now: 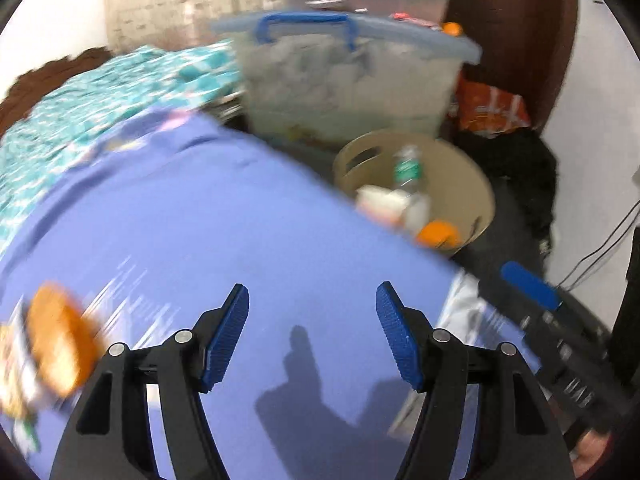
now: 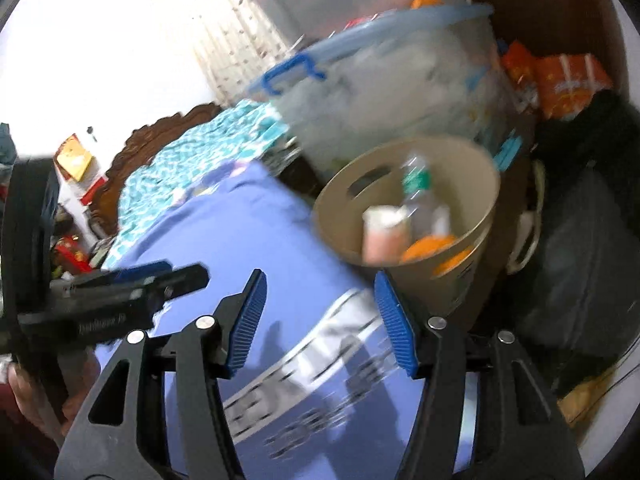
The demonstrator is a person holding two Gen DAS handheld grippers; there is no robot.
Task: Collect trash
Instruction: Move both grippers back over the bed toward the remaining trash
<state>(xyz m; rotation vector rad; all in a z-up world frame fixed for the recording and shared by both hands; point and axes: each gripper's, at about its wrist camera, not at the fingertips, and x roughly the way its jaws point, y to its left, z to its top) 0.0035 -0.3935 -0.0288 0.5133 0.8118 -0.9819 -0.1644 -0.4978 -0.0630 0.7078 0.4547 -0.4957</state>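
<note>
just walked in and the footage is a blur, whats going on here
A person is collecting trash off a bed with a handheld gripper in each hand. Both the left gripper and the right gripper are open and empty over the purple sheet. The beige bin beside the bed already holds a plastic bottle and some orange scraps. An orange wrapper still lies on the sheet.

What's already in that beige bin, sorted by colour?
In the bin, blurred by motion:
Clear bottle with green label: 1
Pale pinkish-white carton: 1
Orange things: 1 or 2, too blurred to separate
Total: 3, possibly 4
</note>
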